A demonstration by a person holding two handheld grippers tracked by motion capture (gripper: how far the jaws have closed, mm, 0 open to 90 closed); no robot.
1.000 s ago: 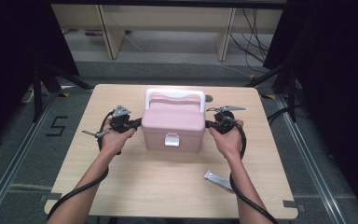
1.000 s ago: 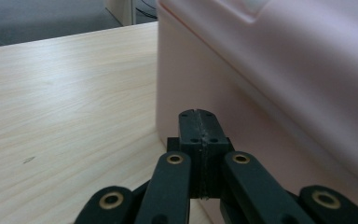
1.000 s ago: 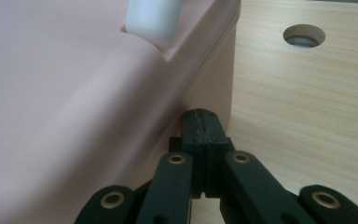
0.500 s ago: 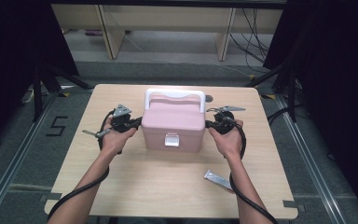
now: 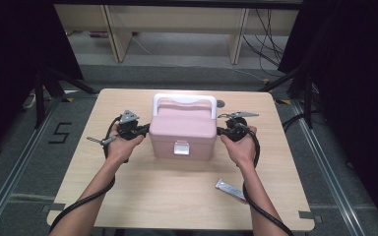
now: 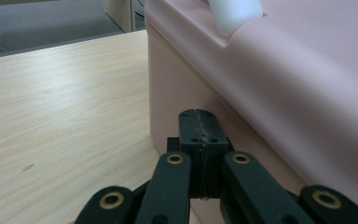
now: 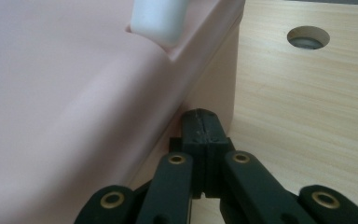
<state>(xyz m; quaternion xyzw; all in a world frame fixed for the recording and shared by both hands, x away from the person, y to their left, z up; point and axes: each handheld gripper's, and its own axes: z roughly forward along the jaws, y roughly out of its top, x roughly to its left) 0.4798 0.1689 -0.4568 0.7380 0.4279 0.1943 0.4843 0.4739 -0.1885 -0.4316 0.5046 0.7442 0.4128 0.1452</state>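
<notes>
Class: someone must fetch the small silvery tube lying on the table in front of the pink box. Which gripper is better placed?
Probably the right gripper: the tube lies beside that forearm, across from the left gripper.

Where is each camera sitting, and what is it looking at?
High view: above the person's side, facing forward and down on the table; pink box between left gripper and right gripper; both forearms show.
Left gripper view: rides the left gripper, looking along its shut jaws at the box's side.
Right gripper view: rides the right gripper, shut jaws at the box's other side.
Shared: pink box, its white handle, wooden table.
</notes>
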